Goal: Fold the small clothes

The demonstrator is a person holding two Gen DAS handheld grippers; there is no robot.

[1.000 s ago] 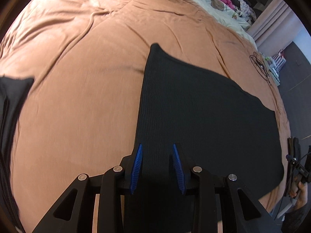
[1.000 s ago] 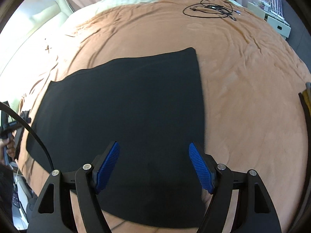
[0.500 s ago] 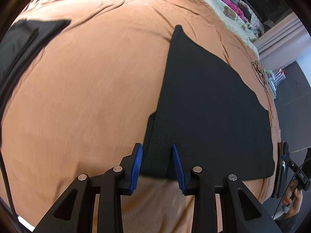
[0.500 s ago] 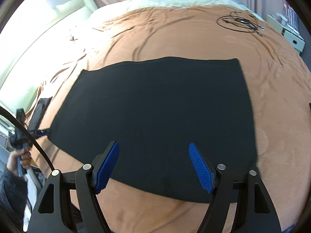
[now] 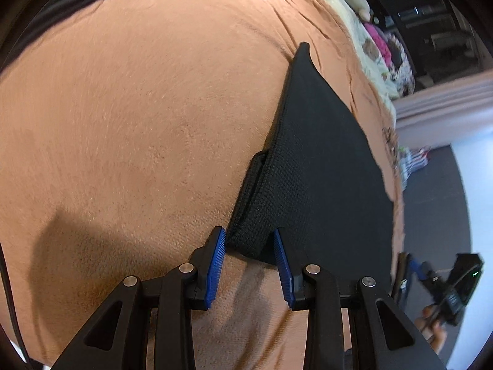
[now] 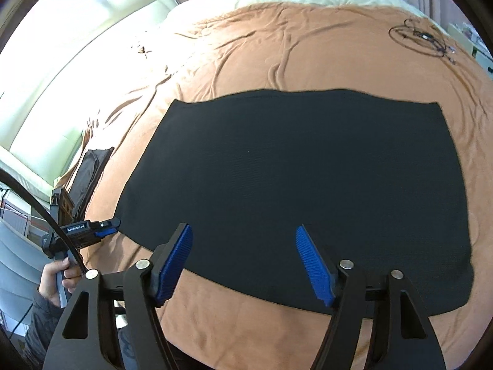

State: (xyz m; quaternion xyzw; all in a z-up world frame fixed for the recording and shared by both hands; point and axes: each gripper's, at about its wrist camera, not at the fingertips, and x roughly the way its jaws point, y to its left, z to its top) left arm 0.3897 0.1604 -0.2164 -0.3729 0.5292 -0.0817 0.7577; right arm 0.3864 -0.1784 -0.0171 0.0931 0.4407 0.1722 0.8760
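You have one black knit garment (image 6: pixel 295 178) spread on one brown blanket (image 6: pixel 246 49), one darker folded garment (image 6: pixel 92 172) at the bed's edge, one coiled black cable (image 6: pixel 422 40), and two grippers, left (image 5: pixel 249 254) and right (image 6: pixel 243 256).

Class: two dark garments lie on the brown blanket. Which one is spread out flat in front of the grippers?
The large black knit cloth, lying open mid-blanket. The other, a dark folded garment, sits as a narrow bundle at the blanket's edge.
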